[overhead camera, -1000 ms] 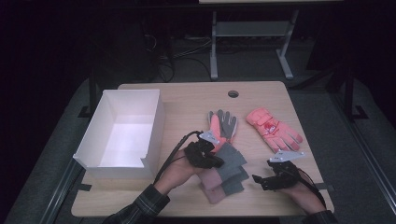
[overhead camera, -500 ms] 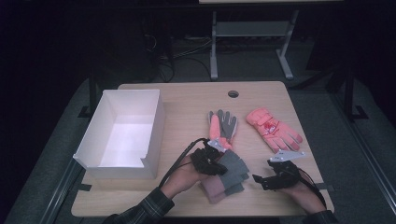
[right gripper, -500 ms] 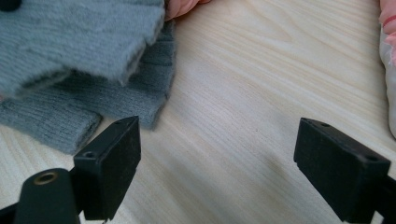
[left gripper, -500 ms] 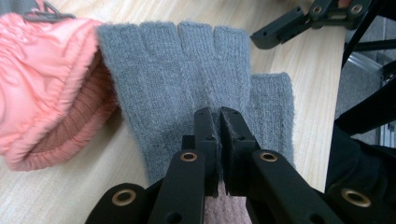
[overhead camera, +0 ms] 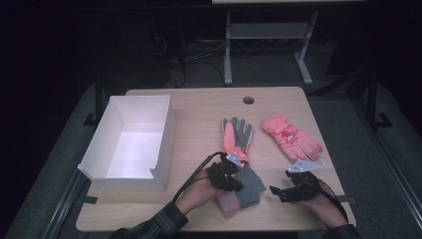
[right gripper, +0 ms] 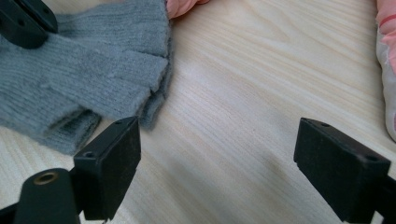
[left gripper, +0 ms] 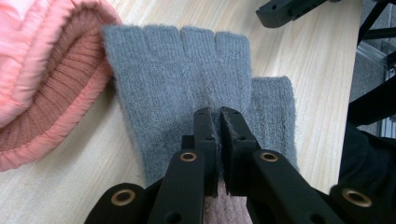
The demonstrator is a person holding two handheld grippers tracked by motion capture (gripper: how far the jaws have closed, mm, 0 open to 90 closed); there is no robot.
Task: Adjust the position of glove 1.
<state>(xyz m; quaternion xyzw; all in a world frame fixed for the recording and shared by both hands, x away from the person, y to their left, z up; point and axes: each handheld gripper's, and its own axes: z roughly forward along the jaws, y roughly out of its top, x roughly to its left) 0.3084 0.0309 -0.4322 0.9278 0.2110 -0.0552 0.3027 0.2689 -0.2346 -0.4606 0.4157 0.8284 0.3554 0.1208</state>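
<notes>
A grey knit fingerless glove (overhead camera: 250,183) with a dusty-pink cuff lies on the wooden table (overhead camera: 199,114) near its front edge. My left gripper (overhead camera: 234,175) is shut on it. In the left gripper view the two jaws pinch a fold of the grey glove (left gripper: 177,70) at mid-palm (left gripper: 215,117). My right gripper (overhead camera: 278,190) rests to the right of the glove with its jaws wide open over bare wood (right gripper: 217,163). The grey glove (right gripper: 84,70) lies off its left jaw, apart from it.
An orange and grey work glove (overhead camera: 237,135) lies just beyond the grey one, its padded cuff (left gripper: 42,93) touching it. A pink ski glove (overhead camera: 291,138) lies at the right. A white open box (overhead camera: 132,142) stands at the left. A cable hole (overhead camera: 248,100) sits at the back.
My left gripper has come down and toward the front edge with the grey glove, which now lies flatter on the table. The right gripper has kept still.
</notes>
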